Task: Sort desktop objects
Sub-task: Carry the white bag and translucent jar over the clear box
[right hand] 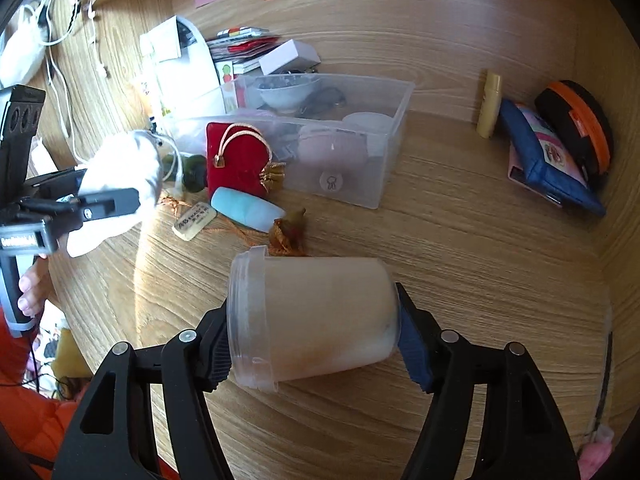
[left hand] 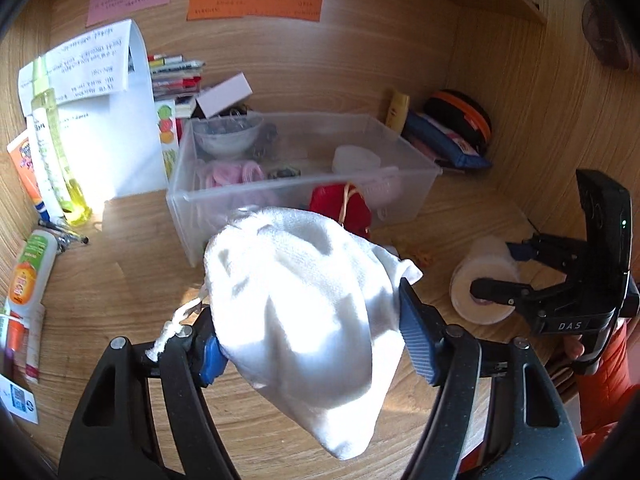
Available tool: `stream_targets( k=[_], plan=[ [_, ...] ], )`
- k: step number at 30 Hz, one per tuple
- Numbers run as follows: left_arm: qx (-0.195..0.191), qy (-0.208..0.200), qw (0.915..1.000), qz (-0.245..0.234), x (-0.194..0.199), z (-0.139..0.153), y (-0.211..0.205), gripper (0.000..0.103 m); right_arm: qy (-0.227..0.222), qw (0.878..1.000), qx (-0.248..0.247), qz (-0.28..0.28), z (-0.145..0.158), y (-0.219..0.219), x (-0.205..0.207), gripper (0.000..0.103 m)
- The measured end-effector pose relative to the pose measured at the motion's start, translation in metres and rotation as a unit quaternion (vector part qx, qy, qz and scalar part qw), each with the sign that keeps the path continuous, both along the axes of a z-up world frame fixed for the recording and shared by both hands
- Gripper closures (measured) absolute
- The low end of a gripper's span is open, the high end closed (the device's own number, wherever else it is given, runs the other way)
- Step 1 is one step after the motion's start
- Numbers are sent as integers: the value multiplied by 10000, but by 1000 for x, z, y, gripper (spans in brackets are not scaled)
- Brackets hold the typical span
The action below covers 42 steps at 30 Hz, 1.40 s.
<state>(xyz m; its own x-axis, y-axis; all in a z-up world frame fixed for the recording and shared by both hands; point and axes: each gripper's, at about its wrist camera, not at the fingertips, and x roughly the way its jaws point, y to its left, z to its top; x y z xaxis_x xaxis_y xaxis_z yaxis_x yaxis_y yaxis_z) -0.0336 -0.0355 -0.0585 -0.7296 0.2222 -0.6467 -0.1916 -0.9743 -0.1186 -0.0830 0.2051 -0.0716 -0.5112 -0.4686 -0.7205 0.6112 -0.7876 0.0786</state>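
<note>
Left tool (left hand: pixel 308 344) pinching white pouch (left hand: pixel 304 300); right tool (right hand: pixel 312 344) pinching frosted jar (right hand: pixel 312 316).

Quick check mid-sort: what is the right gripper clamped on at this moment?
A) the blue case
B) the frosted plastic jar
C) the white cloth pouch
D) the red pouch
B: the right gripper has its pads pressed on both ends of the frosted plastic jar, which lies sideways between them.

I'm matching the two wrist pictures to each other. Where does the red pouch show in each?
Left wrist: the red pouch is at centre, partly hidden behind the white bag.
Right wrist: upper left of centre, leaning on the bin.
Shared landmark: the clear plastic bin.
</note>
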Motion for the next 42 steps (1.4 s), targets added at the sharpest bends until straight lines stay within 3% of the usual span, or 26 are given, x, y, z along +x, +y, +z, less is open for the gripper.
stream_targets(
  k=[12, 18, 30, 42],
  plan=[
    [26, 521, 9986, 49, -3, 40, -11, 31, -25, 9982, -596, -42, 23, 0, -11, 40],
    [140, 722, 9973, -53, -8, 56, -15, 31, 331, 9966, -738, -129, 53, -3, -19, 40],
    [351, 787, 9963, 64, -37, 61, -32, 31, 470, 9946, -891, -232, 80, -20, -59, 40],
    [356, 642, 9970, 262, -81, 60, -42, 31, 367, 9954, -866, -195, 82, -48, -97, 40]
  ],
)
